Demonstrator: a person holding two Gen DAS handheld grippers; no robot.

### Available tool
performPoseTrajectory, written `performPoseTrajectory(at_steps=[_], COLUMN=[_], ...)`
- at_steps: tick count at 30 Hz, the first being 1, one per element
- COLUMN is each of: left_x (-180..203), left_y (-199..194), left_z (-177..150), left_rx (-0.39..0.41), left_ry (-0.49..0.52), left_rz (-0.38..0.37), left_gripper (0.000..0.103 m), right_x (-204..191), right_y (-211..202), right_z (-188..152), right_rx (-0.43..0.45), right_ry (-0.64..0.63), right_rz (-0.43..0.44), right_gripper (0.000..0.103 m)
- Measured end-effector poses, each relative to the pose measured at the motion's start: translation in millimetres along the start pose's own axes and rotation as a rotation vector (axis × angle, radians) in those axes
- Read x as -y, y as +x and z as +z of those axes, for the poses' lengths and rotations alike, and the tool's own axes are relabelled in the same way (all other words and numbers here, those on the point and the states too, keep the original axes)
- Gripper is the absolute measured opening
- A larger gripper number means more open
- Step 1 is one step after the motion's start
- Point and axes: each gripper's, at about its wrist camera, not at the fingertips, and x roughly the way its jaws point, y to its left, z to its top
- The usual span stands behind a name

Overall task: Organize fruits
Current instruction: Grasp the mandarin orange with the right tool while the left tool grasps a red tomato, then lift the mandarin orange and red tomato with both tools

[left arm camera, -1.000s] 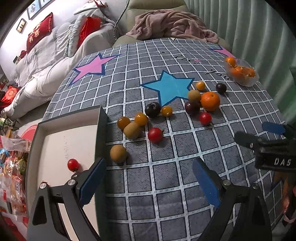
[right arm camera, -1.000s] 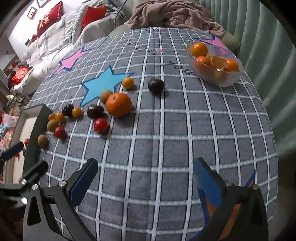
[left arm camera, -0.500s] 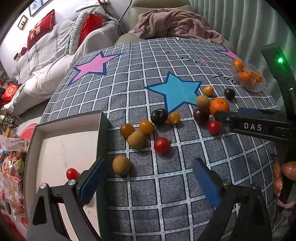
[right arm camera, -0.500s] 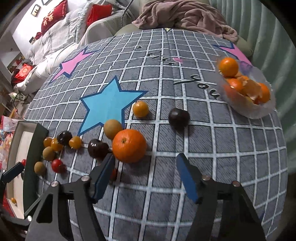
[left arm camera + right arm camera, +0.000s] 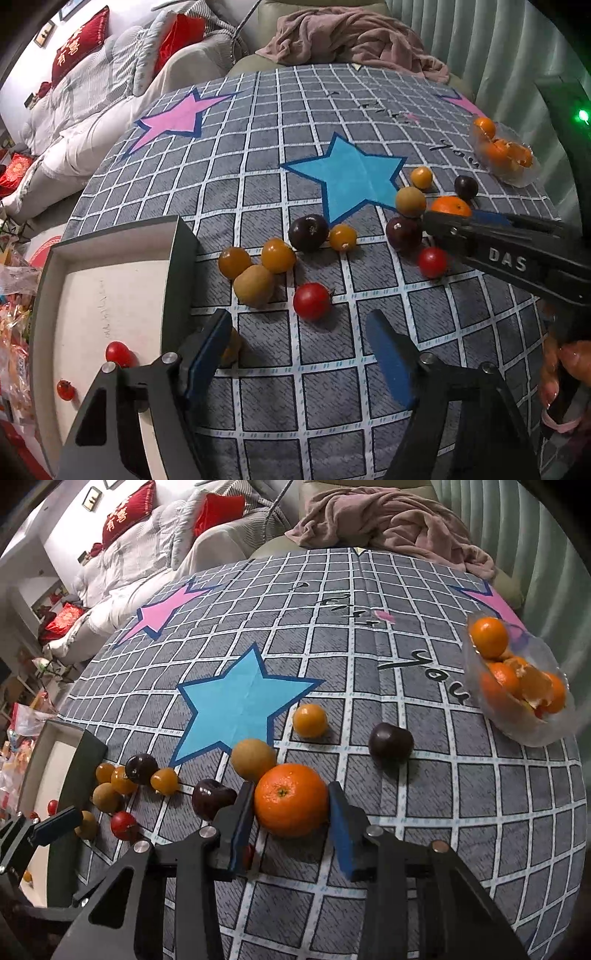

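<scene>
Closing right hand-held gripper [image 5: 291, 819] around orange [image 5: 291, 799], stem end facing camera

The tablecloth [image 5: 424, 782] under your grippers looks like a matt woven cloth, slightly fuzzy, with flat printed stars and white grid lines. Your right gripper [image 5: 291, 823] has matt black plastic arms, bright metal screw heads and dull blue pads; your left gripper [image 5: 295, 354] looks the same. Between your right pads sits an orange [image 5: 291, 799] with a pitted, faintly shiny peel. The red tomato [image 5: 312, 301] and the dark plums [image 5: 308, 232] are smooth and glossy; the brownish fruit [image 5: 254, 285] is dull and rough. The bowl [image 5: 550, 734] is clear, glossy plastic or glass. The box [image 5: 177, 273] has matt dark walls and a pale papery floor. The blanket [image 5: 388, 520] behind is soft, crumpled cloth.
</scene>
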Motion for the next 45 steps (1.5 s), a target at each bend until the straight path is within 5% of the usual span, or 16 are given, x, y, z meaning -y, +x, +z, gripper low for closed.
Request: performPoseTrajectory(at_steps=[13,20,26,45], left_x=[14,15,4,-8], left_y=[21,18,14,-20], left_z=[1,1,-5,-26], left_rx=[-0.029,-0.022,-0.022,0.022], left_ry=[0.01,0.005,-0.042,-0.023], left_rz=[0.015,-0.041,-0.114,-0.108], left_gripper=[0.062,0.022,0.021,0.021], right_x=[12,7,2,-13], right_y=[-35,-47,-56,-62], right_z=[-22,-32,-40,-64], right_rx=[0.027,0.032,0.031,-0.005], right_ry=[0.039,0.043,0.05,0.04], right_rz=[0.08,0.101,0.116,0.1], right_gripper=[0.042,0.042,0.042,0.042])
